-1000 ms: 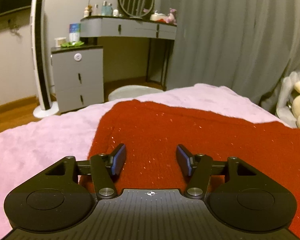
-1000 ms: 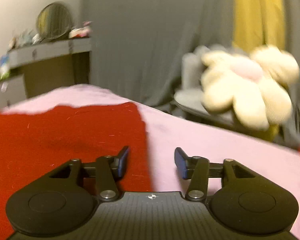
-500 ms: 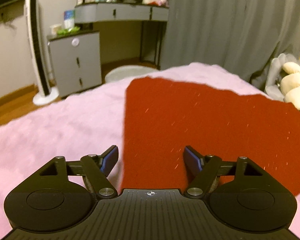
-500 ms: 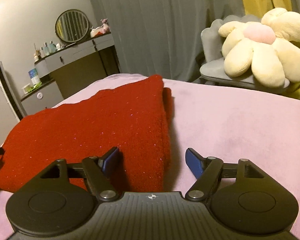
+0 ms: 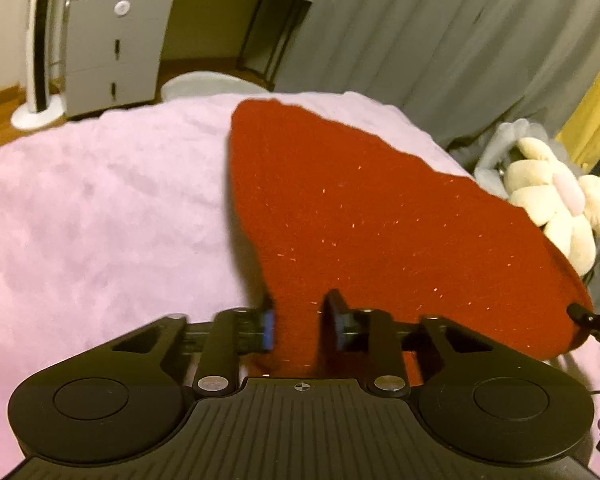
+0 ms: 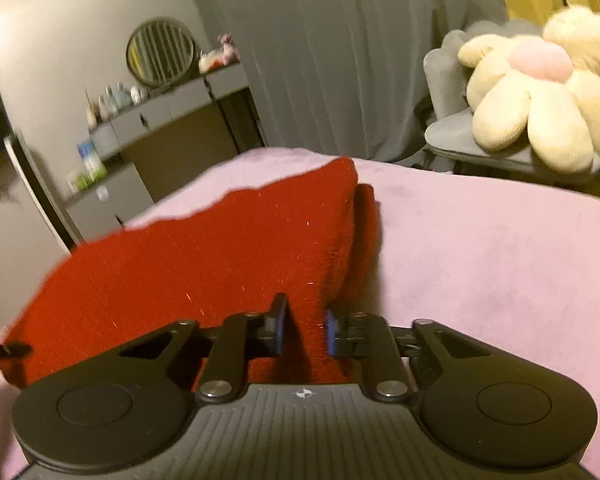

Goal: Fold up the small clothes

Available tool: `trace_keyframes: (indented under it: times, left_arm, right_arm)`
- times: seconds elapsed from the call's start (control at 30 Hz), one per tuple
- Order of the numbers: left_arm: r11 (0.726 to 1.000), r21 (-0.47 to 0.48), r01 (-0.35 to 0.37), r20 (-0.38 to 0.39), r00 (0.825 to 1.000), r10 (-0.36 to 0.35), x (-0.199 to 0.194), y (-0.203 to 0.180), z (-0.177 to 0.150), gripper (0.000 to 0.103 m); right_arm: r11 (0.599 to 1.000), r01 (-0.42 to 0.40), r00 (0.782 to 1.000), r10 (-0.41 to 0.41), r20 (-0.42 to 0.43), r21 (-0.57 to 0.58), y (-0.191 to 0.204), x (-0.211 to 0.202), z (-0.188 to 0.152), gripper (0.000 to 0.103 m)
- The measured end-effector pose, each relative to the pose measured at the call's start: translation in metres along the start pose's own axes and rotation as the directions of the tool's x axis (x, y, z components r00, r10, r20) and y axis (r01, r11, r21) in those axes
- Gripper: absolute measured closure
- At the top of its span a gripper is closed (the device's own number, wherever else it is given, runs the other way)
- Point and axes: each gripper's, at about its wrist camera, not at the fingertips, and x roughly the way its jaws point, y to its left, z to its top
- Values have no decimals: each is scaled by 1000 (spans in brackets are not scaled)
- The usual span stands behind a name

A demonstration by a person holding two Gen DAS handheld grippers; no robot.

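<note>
1. Now my left gripper (image 5: 298, 322) pinches a gathered corner of the red knit cloth (image 5: 364, 216); both blue-padded fingers press into the fabric.
2. My right gripper (image 6: 302, 330) likewise clamps the cloth's (image 6: 220, 256) other near corner, with a narrow ridge of fabric bunched between its fingers.
3. The cloth is deep red and fuzzy, flecked with tiny glinting threads, and lies on the pink bedspread (image 5: 100, 216).
4. From the left camera it fans out from my grip toward 12 and 2 o'clock, its far edge uneven and stepped.
5. From the right camera it spreads toward 10 o'clock, and a second layer peeks out along its edge at 1 o'clock, so it looks doubled there.
6. The other gripper's tip shows at 3 o'clock in the left view, at the cloth's edge.
7. A cream flower plush (image 6: 540, 88) sits on a grey chair (image 6: 456, 136) at 2 o'clock beyond the bed.
</note>
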Motion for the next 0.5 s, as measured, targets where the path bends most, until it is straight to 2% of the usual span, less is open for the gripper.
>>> trace_keyframes:
  times: [0.07,0.1,0.17,0.23,0.33,0.4,0.47,0.5]
  left_arm:
    - [1000,-8,19,-1,1000,-19,-2,4,2,83]
    - [1000,-1,3,-5,1000,-3,-1,6,2,87]
    - [999,29,-22,-14,1000,22,2,5,1,87]
    - [999,45,-30,-13,999,31,-2,1,2,88]
    - [996,86,-22,4,1000,22,-10,-6,4,88]
    - [993,106,-60,-27,998,63,1,-3,2,88]
    - [992,94,-79,-35,996,83,7,3,1,82]
    - [991,90,-94,-17,995,96,5,3,0,64]
  right_arm:
    - [999,-22,1000,22,7,26,-5,-4,0,92]
    - [1000,-6,1000,6,3,2,-4,-3,-1,92]
    - [994,67,997,-69,-21,-85,4,4,-7,92]
    - [981,106,994,-109,-13,-160,14,6,-12,92]
    - [987,93,996,-92,15,-131,15,-1,-9,92]
    - [978,131,991,-134,-7,-164,13,4,-12,91]
    - [951,200,978,-208,-10,-235,20,10,-16,80]
    - [929,255,965,-263,10,-269,26,10,-16,59]
